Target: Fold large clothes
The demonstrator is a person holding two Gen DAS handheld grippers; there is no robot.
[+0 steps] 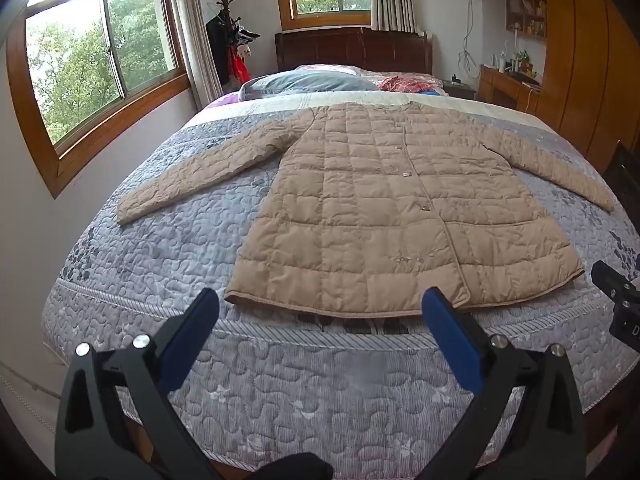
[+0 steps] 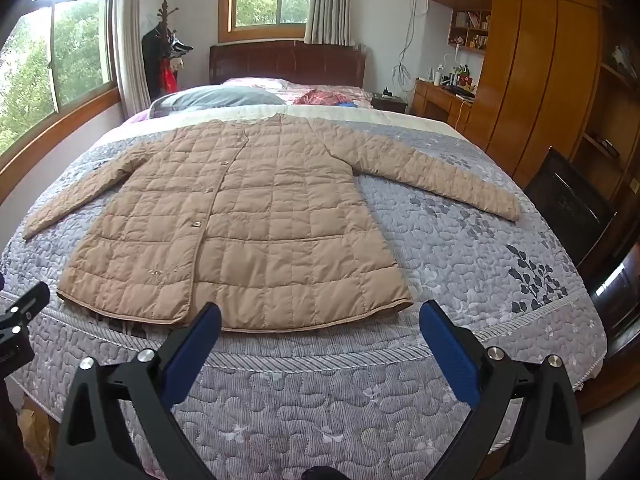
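A tan quilted coat [image 1: 384, 216] lies flat on the bed, front up, buttoned, both sleeves spread out to the sides, hem toward me. It also shows in the right wrist view [image 2: 240, 232]. My left gripper [image 1: 322, 300] is open and empty, held above the foot of the bed just short of the hem. My right gripper [image 2: 320, 314] is open and empty, also just short of the hem, toward the coat's right side. The right gripper's body shows at the right edge of the left wrist view [image 1: 618, 300].
The bed has a grey patterned quilt [image 1: 160, 248]. Pillows [image 1: 308, 80] and a red checked cloth [image 1: 404, 84] lie near the dark headboard [image 1: 352, 48]. Windows stand left, a coat rack [image 1: 232, 32] in the corner, wooden cabinets [image 2: 540, 80] and a dark chair [image 2: 568, 204] right.
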